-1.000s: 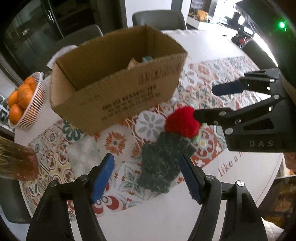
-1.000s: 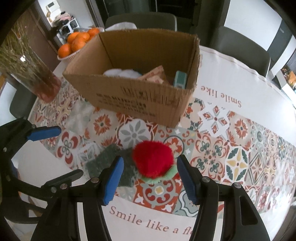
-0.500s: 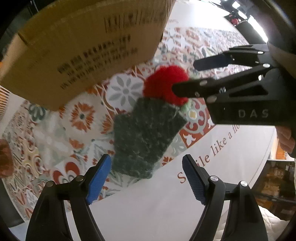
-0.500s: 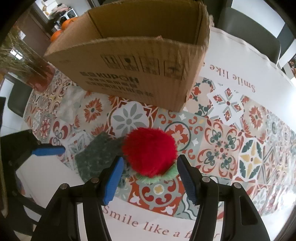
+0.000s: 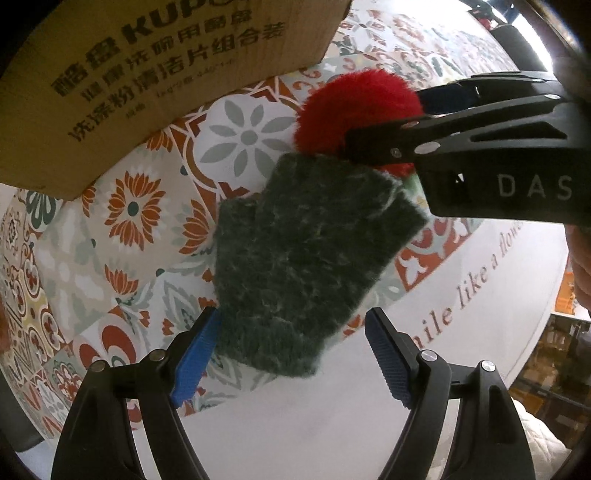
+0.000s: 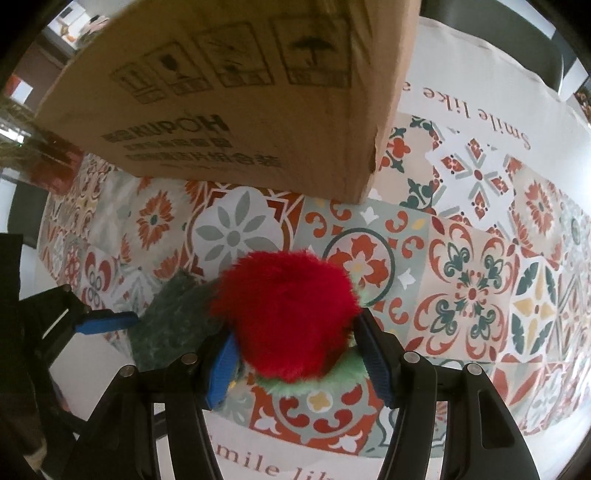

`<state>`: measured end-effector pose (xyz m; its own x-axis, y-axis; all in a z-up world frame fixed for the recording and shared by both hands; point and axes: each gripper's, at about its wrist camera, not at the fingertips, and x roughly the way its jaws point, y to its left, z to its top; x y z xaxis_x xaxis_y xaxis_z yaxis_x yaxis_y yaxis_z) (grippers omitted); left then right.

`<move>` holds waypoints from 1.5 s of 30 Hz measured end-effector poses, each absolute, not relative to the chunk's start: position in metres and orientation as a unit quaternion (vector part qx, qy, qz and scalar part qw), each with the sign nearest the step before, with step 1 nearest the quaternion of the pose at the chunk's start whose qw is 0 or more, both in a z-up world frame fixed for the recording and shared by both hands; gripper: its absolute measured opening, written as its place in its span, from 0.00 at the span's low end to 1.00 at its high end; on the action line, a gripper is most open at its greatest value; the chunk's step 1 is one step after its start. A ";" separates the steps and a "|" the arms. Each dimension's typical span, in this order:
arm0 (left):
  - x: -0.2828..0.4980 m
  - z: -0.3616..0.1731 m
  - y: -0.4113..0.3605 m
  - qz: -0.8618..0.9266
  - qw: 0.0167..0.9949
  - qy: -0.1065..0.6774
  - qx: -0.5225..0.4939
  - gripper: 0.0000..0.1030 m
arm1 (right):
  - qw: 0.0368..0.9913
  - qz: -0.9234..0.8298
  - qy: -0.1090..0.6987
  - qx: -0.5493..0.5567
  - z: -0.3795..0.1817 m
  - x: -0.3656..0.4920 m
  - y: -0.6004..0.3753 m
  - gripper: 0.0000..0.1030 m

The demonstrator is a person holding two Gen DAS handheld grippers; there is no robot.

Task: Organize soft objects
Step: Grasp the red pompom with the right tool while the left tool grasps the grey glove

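A dark green fuzzy knitted piece (image 5: pixel 306 251) lies flat on the patterned tablecloth (image 5: pixel 129 210). My left gripper (image 5: pixel 291 314) points down over its near end, open. The left blue pad (image 5: pixel 195 354) brushes its edge and the right pad stands apart. A red fluffy ball (image 6: pixel 288 310) with a pale green fringe rests against the green piece (image 6: pixel 166 325). My right gripper (image 6: pixel 295 328) straddles the ball, open, with the fur filling the gap between the pads. The left wrist view shows that gripper (image 5: pixel 384 118) around the ball (image 5: pixel 351 107).
A cardboard box (image 6: pixel 240 92) with printed writing stands just behind both objects, its near wall (image 5: pixel 147 74) close to them. A glass vase (image 6: pixel 48 162) stands at the far left. White cloth with lettering (image 5: pixel 472 280) runs to the table's near edge. A dark chair (image 6: pixel 517 29) is beyond.
Both grippers have come down toward the table. The green piece and the red ball now sit between the pads, and the left jaws stand slightly wider.
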<state>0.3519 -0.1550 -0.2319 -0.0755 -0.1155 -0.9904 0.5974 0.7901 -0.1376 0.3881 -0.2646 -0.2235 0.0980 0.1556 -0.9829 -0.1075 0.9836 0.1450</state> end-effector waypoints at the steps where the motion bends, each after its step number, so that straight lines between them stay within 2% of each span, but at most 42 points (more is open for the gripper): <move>1: 0.353 -0.233 -0.155 -0.270 0.659 0.680 0.174 0.77 | 0.741 0.088 0.665 0.023 -0.225 0.389 -0.266 0.60; 10: 0.361 -0.239 -0.145 -0.261 0.679 0.673 0.132 0.75 | 0.746 0.081 0.659 0.047 -0.241 0.401 -0.260 0.60; 17: 0.371 -0.236 -0.123 -0.246 0.709 0.656 0.079 0.56 | 0.759 0.071 0.646 0.053 -0.247 0.407 -0.256 0.59; 24: 0.374 -0.237 -0.086 -0.229 0.724 0.650 -0.031 0.40 | 0.777 0.054 0.622 0.078 -0.242 0.398 -0.256 0.46; 26: 0.373 -0.237 -0.080 -0.227 0.727 0.646 -0.056 0.32 | 0.785 0.049 0.612 0.085 -0.236 0.393 -0.256 0.45; 30: 0.368 -0.236 -0.068 -0.227 0.732 0.637 -0.088 0.28 | 0.799 0.035 0.592 0.098 -0.225 0.380 -0.264 0.43; 36: 0.344 -0.241 -0.082 -0.217 0.753 0.618 -0.062 0.30 | 0.813 0.009 0.567 0.132 -0.210 0.355 -0.274 0.43; 39: 0.340 -0.237 -0.089 -0.214 0.758 0.615 -0.036 0.36 | 0.818 -0.008 0.558 0.137 -0.204 0.341 -0.282 0.43; 44: 0.334 -0.236 -0.114 -0.207 0.768 0.606 0.024 0.63 | 0.817 -0.021 0.551 0.172 -0.200 0.323 -0.304 0.43; 45: 0.338 -0.236 -0.119 -0.205 0.768 0.606 0.034 0.65 | 0.816 -0.024 0.550 0.177 -0.200 0.320 -0.307 0.43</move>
